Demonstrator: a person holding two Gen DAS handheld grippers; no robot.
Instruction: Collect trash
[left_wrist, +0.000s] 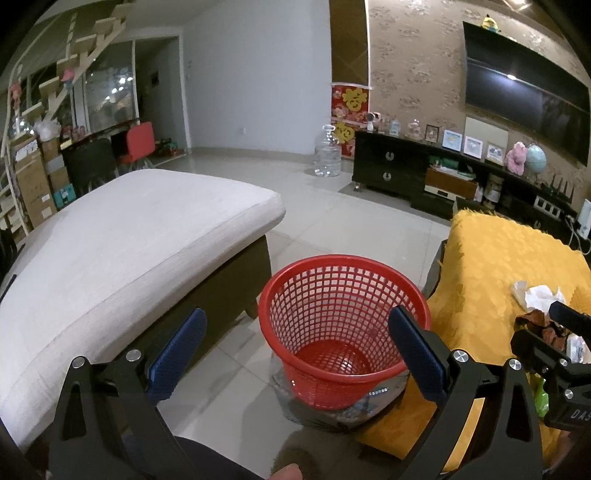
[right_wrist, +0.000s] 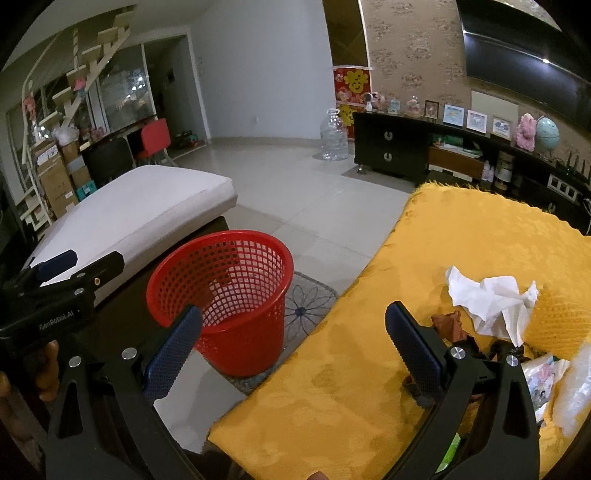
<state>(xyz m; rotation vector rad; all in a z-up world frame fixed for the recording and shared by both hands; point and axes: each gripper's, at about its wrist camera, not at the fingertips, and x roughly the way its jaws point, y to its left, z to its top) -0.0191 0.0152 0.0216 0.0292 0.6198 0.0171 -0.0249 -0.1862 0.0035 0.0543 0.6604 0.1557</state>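
Observation:
A red mesh basket (left_wrist: 343, 325) stands on the tiled floor between a pale ottoman and a yellow-covered table; it also shows in the right wrist view (right_wrist: 229, 295). My left gripper (left_wrist: 295, 350) is open and empty, just above the basket's near rim. My right gripper (right_wrist: 291, 343) is open and empty over the table's left edge. Crumpled white tissue (right_wrist: 495, 299) lies on the yellow cloth (right_wrist: 369, 332), with a brown scrap (right_wrist: 448, 325) and clear plastic wrappers (right_wrist: 554, 380) beside the right finger. The tissue (left_wrist: 539, 295) and the right gripper (left_wrist: 554, 339) show at the left wrist view's right edge.
The pale cushioned ottoman (left_wrist: 122, 251) stands left of the basket. A patterned mat (right_wrist: 310, 302) lies under the basket. A dark TV cabinet (left_wrist: 406, 166) with frames and toys lines the far wall, with a large water bottle (left_wrist: 327, 151) beside it.

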